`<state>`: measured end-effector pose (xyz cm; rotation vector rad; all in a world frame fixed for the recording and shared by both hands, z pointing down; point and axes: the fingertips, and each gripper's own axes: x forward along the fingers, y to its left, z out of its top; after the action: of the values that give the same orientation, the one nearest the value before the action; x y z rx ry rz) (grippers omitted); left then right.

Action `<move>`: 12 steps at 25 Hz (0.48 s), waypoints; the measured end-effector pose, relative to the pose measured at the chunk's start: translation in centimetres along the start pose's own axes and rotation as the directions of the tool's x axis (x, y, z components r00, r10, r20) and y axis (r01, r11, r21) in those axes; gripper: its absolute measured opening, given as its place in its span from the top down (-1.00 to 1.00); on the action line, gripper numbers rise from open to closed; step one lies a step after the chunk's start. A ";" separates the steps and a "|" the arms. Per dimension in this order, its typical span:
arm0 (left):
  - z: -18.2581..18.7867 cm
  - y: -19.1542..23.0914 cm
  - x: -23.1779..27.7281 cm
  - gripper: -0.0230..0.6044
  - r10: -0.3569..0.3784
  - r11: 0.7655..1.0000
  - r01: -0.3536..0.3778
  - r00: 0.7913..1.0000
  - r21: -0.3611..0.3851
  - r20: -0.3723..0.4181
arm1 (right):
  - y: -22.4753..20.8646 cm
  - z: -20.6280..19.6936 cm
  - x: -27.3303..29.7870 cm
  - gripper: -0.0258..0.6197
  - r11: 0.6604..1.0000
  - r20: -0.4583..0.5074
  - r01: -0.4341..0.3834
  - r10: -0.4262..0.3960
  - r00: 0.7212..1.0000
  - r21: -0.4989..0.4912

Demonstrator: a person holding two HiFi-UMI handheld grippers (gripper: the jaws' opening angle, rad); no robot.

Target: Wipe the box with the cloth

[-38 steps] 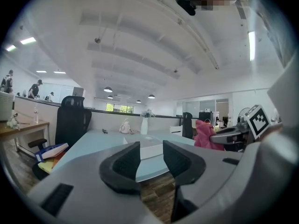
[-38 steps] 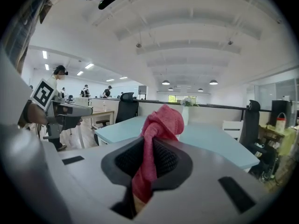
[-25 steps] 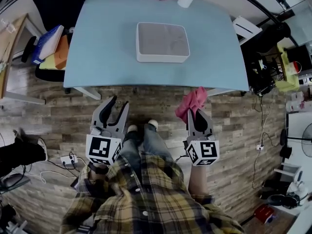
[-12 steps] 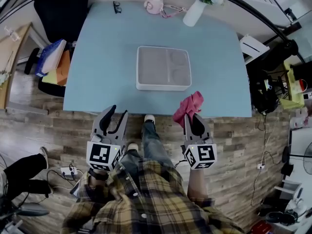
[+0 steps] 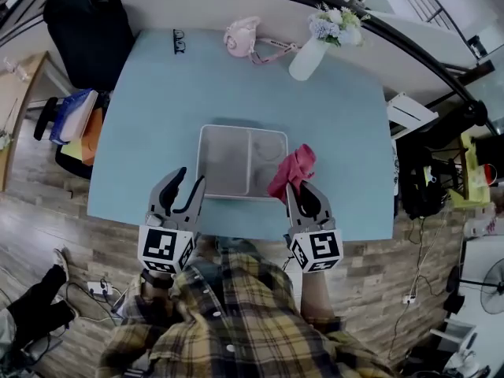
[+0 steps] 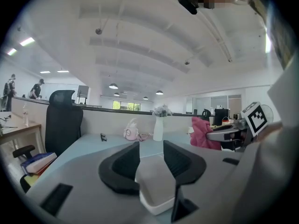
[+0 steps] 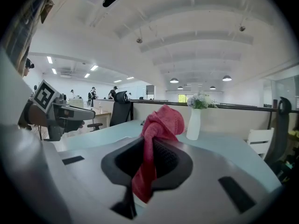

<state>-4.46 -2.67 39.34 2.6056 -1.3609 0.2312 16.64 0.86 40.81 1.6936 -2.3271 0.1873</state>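
A shallow white box [image 5: 236, 161] with a grey inside and two compartments lies on the light blue table [image 5: 157, 109], near its front edge. My right gripper [image 5: 303, 194] is shut on a red cloth [image 5: 290, 172] that hangs over the box's right end; the same cloth [image 7: 156, 139] bunches up between the jaws in the right gripper view. My left gripper [image 5: 183, 186] stands open at the box's near left corner, nothing in it. Between its fingers the left gripper view looks along the box [image 6: 156, 183].
At the table's far edge stand a white vase with flowers [image 5: 315, 46], a pink bag [image 5: 242, 36] and a pair of glasses [image 5: 179, 39]. A black office chair [image 5: 83, 22] is at the far left, with a stack of folders [image 5: 75, 120] beside the table.
The person has stepped up to the table. Both grippers moved forward from over the floor to the box, the right one carrying the cloth over its right end.
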 end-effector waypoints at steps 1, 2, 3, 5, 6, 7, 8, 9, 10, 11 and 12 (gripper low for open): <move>0.2 0.0 0.9 0.44 0.010 1.000 -0.010 1.000 0.002 -0.001 | -0.7 0.1 0.7 0.77 1.000 0.000 -0.011 0.011 1.000 -0.001; 0.4 0.1 1.6 0.44 0.020 1.000 -0.020 1.000 0.003 -0.003 | -1.3 0.1 1.3 0.78 1.000 -0.001 -0.021 0.021 1.000 -0.002; 0.5 0.2 2.2 0.44 0.032 0.999 -0.032 0.999 0.003 -0.004 | -1.8 0.2 1.9 0.77 0.999 -0.002 -0.033 0.033 0.999 -0.003; 0.6 0.4 3.2 0.44 0.053 0.999 -0.053 0.998 0.002 -0.014 | -2.6 0.2 2.9 0.77 0.998 -0.004 -0.055 0.055 0.998 -0.003; 0.5 0.5 3.6 0.44 0.061 0.998 -0.061 0.998 0.002 -0.021 | -2.9 0.3 3.2 0.77 0.998 -0.005 -0.064 0.064 0.998 -0.003; 0.4 0.5 3.9 0.44 0.066 0.998 -0.066 0.997 0.002 -0.031 | -3.3 0.2 3.6 0.77 0.997 -0.007 -0.071 0.071 0.997 -0.002; 0.2 0.6 4.2 0.44 0.070 0.998 -0.070 0.997 0.003 -0.041 | -3.6 0.2 3.9 0.77 0.997 -0.010 -0.077 0.077 0.997 -0.001; 0.1 0.7 4.4 0.44 0.072 0.997 -0.072 0.996 0.004 -0.050 | -3.8 0.2 4.2 0.77 0.997 -0.012 -0.080 0.080 0.997 0.001; -0.1 0.8 4.6 0.44 0.074 0.997 -0.074 0.996 0.004 -0.057 | -3.9 0.2 4.5 0.77 0.997 -0.015 -0.083 0.083 0.996 0.002; -0.2 1.0 4.8 0.44 0.077 0.997 -0.076 0.995 0.004 -0.063 | -4.0 0.2 4.7 0.77 0.996 -0.017 -0.085 0.085 0.996 0.003; -0.2 1.1 4.9 0.44 0.078 0.997 -0.078 0.995 0.004 -0.068 | -4.1 0.2 4.8 0.77 0.996 -0.019 -0.087 0.087 0.996 0.005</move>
<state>-2.61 -7.17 40.79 2.5236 -1.4415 0.3288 19.07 -4.85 41.81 1.5858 -2.3897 0.2245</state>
